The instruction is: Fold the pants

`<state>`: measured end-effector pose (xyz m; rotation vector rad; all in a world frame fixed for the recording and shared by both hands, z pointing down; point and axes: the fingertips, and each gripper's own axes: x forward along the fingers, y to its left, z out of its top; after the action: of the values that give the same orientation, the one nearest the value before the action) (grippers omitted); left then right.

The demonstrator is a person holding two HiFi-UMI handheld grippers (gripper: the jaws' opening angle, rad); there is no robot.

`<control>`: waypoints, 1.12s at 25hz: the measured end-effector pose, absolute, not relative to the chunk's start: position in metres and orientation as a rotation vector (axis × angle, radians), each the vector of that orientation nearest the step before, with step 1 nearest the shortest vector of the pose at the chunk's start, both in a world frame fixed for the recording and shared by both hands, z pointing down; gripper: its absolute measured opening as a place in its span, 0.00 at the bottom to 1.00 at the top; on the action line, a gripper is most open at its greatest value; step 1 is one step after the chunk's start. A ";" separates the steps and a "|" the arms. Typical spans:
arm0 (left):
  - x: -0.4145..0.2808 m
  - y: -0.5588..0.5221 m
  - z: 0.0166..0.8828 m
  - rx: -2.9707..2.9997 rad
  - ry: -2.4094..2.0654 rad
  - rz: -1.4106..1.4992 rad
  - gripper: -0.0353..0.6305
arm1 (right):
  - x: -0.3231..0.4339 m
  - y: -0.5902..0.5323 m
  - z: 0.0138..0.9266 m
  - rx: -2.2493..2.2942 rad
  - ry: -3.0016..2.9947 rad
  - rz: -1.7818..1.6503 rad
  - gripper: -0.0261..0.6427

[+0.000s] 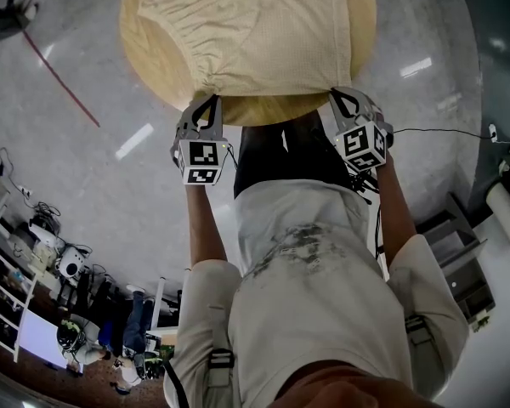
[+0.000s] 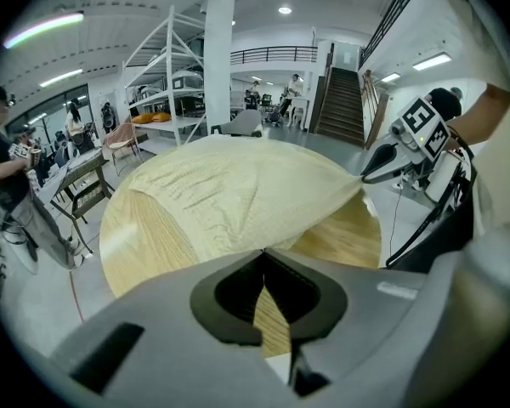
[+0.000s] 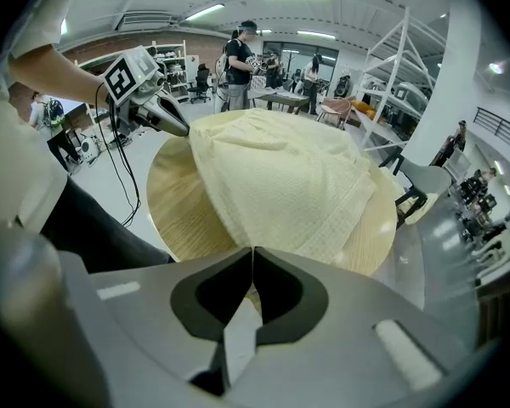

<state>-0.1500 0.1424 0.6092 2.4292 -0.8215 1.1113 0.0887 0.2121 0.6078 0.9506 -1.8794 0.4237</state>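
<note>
Both left gripper [image 1: 211, 99], right gripper [image 1: 338, 93] pinch pants [image 1: 263, 32] on table [image 1: 272, 110]; shelving [image 2: 166, 66] beyond

Waffle-textured matt cloth pants [image 1: 263, 32], wood-grain table [image 1: 272, 109]

Open-plan lab or workshop hall, by my inspection.
Beyond my round wooden table [image 2: 140, 245]: white metal racking [image 2: 166, 66], staircase [image 2: 340, 104], mezzanine railing [image 2: 272, 54]; polished grey floor [image 1: 85, 185] beneath.
</note>
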 end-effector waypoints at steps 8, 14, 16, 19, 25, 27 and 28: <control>-0.156 0.155 0.591 2.419 -0.847 1.063 0.07 | 0.082 0.228 0.590 0.912 -1.882 0.403 0.06; -0.169 0.154 0.586 2.416 -0.872 1.003 0.07 | 0.069 0.228 0.584 0.919 -1.867 0.396 0.06; -0.172 0.150 0.584 2.420 -0.880 0.981 0.07 | 0.066 0.223 0.583 0.935 -1.859 0.394 0.06; -0.170 0.145 0.578 2.428 -0.892 0.950 0.07 | 0.066 0.215 0.579 0.961 -1.847 0.387 0.06; -0.172 0.136 0.565 2.452 -0.909 0.900 0.07 | 0.063 0.199 0.567 0.998 -1.836 0.353 0.06; -0.174 0.133 0.563 2.453 -0.916 0.882 0.07 | 0.063 0.194 0.565 1.010 -1.832 0.342 0.06; -0.175 0.132 0.561 2.453 -0.920 0.874 0.07 | 0.062 0.190 0.563 1.015 -1.831 0.336 0.06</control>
<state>-0.1752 0.1318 0.5609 2.4533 -0.9205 0.8743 0.0625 0.1903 0.5629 1.0152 -1.8309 0.3360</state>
